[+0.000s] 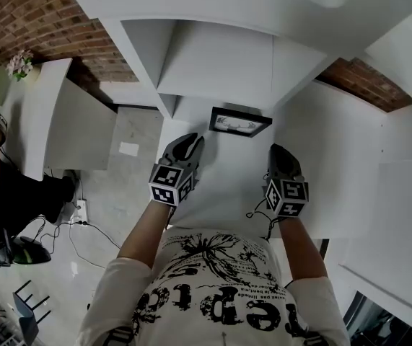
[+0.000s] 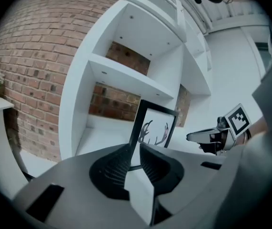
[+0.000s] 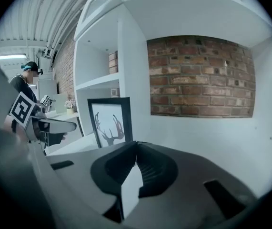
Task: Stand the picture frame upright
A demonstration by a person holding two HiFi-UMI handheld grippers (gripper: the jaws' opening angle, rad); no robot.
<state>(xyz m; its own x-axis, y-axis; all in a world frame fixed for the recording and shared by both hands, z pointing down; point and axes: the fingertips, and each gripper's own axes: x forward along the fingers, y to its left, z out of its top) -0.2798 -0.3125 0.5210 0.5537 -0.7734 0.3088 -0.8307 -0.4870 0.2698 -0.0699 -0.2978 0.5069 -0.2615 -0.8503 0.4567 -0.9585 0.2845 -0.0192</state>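
The black picture frame (image 1: 239, 122) with an antler print stands upright on the white shelf surface (image 1: 220, 179), just in front of the shelf's rear divider. It also shows in the left gripper view (image 2: 155, 128) and the right gripper view (image 3: 111, 120). My left gripper (image 1: 187, 150) hovers short of the frame's left side, its jaws (image 2: 135, 147) slightly parted with nothing pressed between them. My right gripper (image 1: 281, 157) hangs back at the frame's right, tips (image 3: 136, 143) closed together and empty. Neither gripper touches the frame.
White shelving (image 2: 126, 75) with open compartments backs onto a brick wall (image 3: 197, 75). A small flower pot (image 1: 19, 63) sits on a side ledge at the left. Another person (image 3: 26, 82) stands far left. Cables (image 1: 54, 229) lie on the floor.
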